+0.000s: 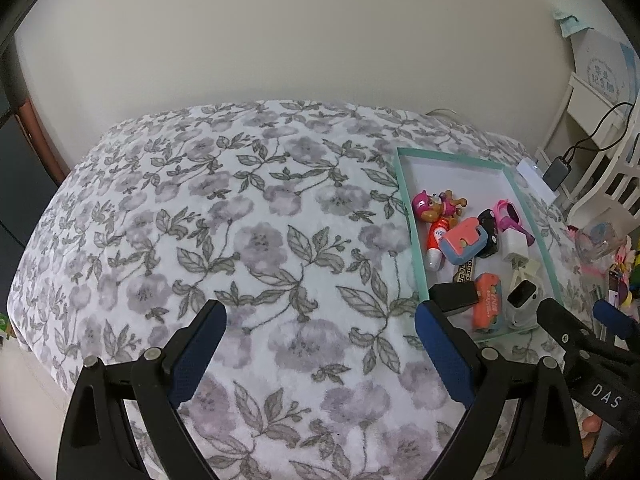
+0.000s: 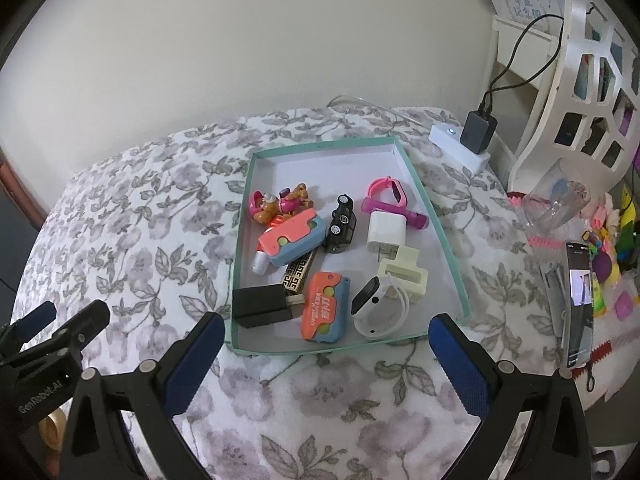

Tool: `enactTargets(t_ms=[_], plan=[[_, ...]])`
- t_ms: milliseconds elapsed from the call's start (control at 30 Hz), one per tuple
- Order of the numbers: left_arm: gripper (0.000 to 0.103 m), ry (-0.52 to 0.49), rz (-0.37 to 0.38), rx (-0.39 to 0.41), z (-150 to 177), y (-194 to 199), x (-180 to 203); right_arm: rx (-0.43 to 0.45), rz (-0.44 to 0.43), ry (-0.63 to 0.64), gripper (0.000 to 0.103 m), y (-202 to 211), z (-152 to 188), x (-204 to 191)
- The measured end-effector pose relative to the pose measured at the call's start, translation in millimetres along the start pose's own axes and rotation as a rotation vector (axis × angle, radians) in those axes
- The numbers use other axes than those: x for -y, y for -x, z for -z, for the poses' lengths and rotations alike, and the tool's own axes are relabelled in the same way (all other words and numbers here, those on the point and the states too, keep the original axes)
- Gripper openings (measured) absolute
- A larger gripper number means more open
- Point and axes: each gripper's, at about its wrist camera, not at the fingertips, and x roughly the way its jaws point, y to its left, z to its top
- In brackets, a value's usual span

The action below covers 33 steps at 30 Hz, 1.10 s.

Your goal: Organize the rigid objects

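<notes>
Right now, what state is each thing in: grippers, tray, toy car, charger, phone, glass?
Left hand-held gripper: open, holding nothing.
Right hand-held gripper: open, holding nothing.
Tray: uncovered, holding items.
Toy car: tipped over, wheels showing.
White charger: unplugged, lying flat.
Phone: screen lit.
Glass: lying on its side.

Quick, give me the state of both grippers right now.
Left gripper: open, jaws wide, holding nothing.
Right gripper: open, jaws wide, holding nothing.
</notes>
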Motion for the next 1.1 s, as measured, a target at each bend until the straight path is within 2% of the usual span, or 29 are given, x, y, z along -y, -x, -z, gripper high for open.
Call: enactTargets(t_ms=[100, 1100], plan=[[0.095, -0.009, -0.023, 0.011, 0.1, 2.0, 1.3, 0.004, -0.001, 0.006, 0.103, 1.3, -0.4, -1.3], [0.095, 0.035, -0.025, 0.004, -1.8, -1.7, -2.1, -0.001, -0.004, 0.026, 0.103, -0.7, 0.8, -2.7]])
